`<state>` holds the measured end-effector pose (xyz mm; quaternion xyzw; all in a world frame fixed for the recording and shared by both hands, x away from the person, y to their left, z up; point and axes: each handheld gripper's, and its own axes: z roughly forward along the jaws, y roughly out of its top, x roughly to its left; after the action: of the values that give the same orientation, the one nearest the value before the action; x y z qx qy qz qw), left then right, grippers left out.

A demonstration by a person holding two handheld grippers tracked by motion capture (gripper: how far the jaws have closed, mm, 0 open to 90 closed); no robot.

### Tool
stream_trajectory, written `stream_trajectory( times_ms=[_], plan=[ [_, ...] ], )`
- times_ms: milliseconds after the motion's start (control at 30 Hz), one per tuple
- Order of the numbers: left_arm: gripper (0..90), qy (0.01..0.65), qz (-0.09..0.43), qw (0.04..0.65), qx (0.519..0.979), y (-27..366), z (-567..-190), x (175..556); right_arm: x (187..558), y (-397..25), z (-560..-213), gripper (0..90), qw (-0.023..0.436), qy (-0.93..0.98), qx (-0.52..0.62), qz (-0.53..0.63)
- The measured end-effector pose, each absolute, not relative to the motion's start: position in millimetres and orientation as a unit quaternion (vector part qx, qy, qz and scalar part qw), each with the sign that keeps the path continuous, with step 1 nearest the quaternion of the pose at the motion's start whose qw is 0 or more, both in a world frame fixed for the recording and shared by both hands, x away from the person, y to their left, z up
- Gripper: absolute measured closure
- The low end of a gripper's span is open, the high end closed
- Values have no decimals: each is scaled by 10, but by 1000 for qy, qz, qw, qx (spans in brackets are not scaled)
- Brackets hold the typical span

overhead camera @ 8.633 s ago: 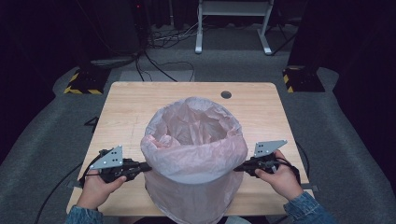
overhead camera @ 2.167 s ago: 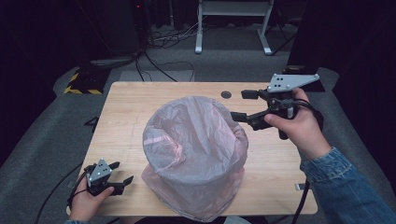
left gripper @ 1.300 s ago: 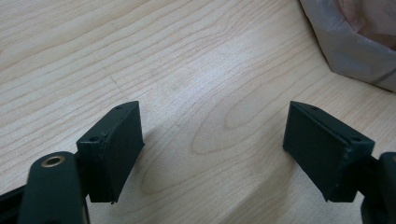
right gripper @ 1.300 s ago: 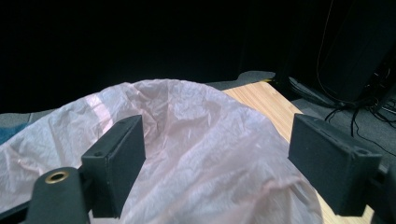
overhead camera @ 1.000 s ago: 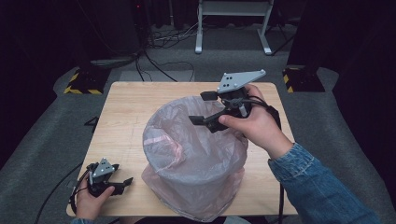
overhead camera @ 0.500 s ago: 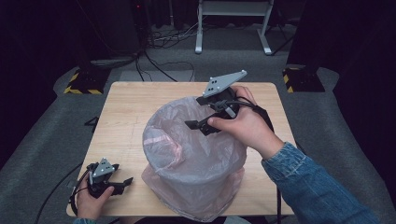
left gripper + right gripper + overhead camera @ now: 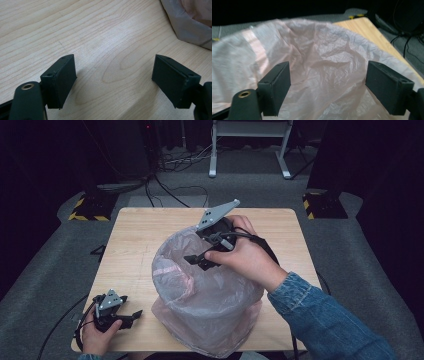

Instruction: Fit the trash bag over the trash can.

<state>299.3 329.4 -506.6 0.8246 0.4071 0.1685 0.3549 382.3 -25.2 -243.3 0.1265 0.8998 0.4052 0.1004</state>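
**Right gripper over the bag's mouth**

We are holding the right gripper [image 7: 196, 260] above the open top of the pink bag [image 7: 210, 295], which is lining a bin standing in the near middle of the table [image 7: 140, 245]. Its jaws are standing wide apart with nothing between them, looking down into the crinkled lining [image 7: 322, 65]. Our left gripper [image 7: 131, 316] is resting low at the table's near left corner, jaws spread and gripping nothing, just above bare wood [image 7: 112, 50], with the bag's lower edge [image 7: 190, 27] lying near it.
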Motion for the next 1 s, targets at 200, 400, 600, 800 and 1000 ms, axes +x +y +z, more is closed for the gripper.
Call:
stream_trajectory(
  times_ms=[200, 400, 600, 800, 1000],
  plan=[
    [194, 407, 169, 355, 824, 3294, -5066, 2994, 3899, -185, -2575, 198, 96, 908, 135, 385],
    [194, 407, 168, 355, 825, 3294, -5066, 2994, 3935, -96, -2694, 197, 97, 922, 133, 350],
    [194, 407, 168, 355, 824, 3294, -5066, 2993, 3959, 9, -2827, 187, 89, 938, 124, 312],
    [194, 409, 167, 355, 824, 3292, -5065, 2991, 3982, 83, -2954, 174, 88, 953, 116, 266],
    [194, 409, 167, 355, 824, 3293, -5065, 2991, 4005, 114, -3082, 163, 78, 964, 118, 227]
  ],
)
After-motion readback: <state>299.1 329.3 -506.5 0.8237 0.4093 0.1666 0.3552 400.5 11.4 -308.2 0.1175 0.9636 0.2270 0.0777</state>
